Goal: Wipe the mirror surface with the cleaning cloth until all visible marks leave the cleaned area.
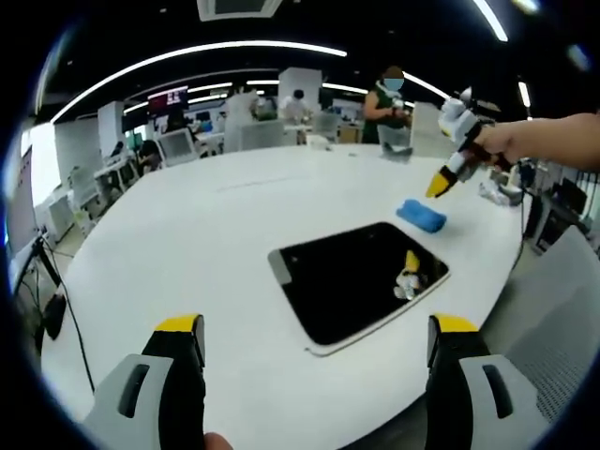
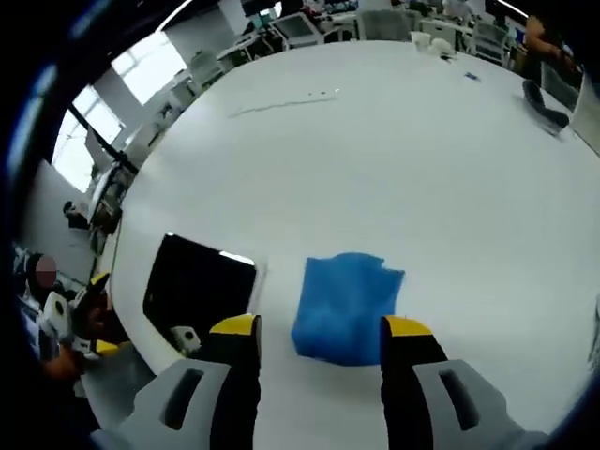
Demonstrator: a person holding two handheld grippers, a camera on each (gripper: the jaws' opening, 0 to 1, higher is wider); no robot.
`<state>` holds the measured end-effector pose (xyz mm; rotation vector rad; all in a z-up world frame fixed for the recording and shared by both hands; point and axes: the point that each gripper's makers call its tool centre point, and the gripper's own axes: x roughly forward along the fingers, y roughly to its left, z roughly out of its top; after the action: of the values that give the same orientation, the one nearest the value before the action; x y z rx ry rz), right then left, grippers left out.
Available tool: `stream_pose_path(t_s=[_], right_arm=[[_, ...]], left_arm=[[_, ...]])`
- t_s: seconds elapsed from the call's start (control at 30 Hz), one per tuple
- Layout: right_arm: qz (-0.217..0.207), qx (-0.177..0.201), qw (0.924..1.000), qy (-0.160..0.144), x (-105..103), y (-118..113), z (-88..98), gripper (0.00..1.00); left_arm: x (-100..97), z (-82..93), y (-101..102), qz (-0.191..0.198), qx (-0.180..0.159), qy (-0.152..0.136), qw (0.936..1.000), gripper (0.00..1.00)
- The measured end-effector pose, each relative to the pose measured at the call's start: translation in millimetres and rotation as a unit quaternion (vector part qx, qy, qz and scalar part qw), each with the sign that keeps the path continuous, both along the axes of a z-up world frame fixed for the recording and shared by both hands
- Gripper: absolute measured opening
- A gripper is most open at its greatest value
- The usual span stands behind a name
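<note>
Flat black rectangular mirror [image 1: 361, 279] near white bench [image 1: 206, 234] edge; folded blue cleaning cloth [image 2: 346, 306] beside it, untouched. Left gripper [image 1: 316, 333] and right gripper [image 2: 319, 333] spread, empty.

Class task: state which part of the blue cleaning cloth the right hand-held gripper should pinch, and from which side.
Pinch the near edge of the cleaning cloth, coming straight down from above. It lies flat on the white table, framed between the open jaws of the right hand-held gripper, so no edge stands up.

Left gripper [image 1: 314, 342] and right gripper [image 2: 319, 339] both have jaws parted.
</note>
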<state>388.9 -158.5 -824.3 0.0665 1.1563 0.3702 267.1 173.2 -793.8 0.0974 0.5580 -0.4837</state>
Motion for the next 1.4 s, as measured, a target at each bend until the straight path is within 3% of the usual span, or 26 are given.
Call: stream_pose_path(t_s=[0.07, 0.1, 0.27, 0.33, 0.37, 0.5, 0.73, 0.83, 1.0, 1.4], right_arm=[[-0.008, 0.024, 0.9997, 0.003, 3, 6, -5.6, 0.43], [-0.017, 0.011, 0.9997, 0.016, 2, 1, -12.7, 0.43], [-0.019, -0.011, 0.9996, 0.017, 8, -3, -28.3, 0.39], [-0.018, -0.030, 0.9992, 0.020, 7, -7, -33.6, 0.39], [-0.002, -0.061, 0.9981, 0.007, 9, -13, -35.6, 0.39], [0.010, -0.097, 0.9952, -0.009, 12, -10, -39.4, 0.35], [0.008, -0.082, 0.9966, 0.003, 10, -2, -37.9, 0.14], [0.033, -0.110, 0.9934, -0.009, 12, -8, -39.7, 0.08], [-0.006, -0.088, 0.9961, 0.000, 11, -10, -38.1, 0.05], [-0.028, -0.074, 0.9968, 0.003, 15, -12, -41.3, 0.05]], left_arm=[[0.0, 0.1, 0, 0.000, -0.001, 0.000, 1.0000, 0.99], [0.0, 0.2, 0, 0.000, -0.002, 0.000, 1.0000, 0.99], [0.4, -0.4, -1, -0.001, -0.002, 0.000, 1.0000, 0.99], [0.7, -0.6, -1, -0.001, -0.001, 0.000, 1.0000, 0.99], [0.8, -0.4, -1, -0.001, -0.001, -0.001, 1.0000, 0.99], [0.8, 0.4, -2, 0.000, -0.004, -0.002, 1.0000, 0.99], [0.8, 0.1, -2, -0.001, -0.005, -0.001, 1.0000, 0.99], [0.5, 0.2, -2, -0.001, -0.005, -0.001, 1.0000, 0.99], [0.7, -0.1, -2, -0.002, -0.004, -0.001, 1.0000, 0.99], [0.3, -1.5, -1, -0.003, 0.004, 0.001, 1.0000, 0.99]])
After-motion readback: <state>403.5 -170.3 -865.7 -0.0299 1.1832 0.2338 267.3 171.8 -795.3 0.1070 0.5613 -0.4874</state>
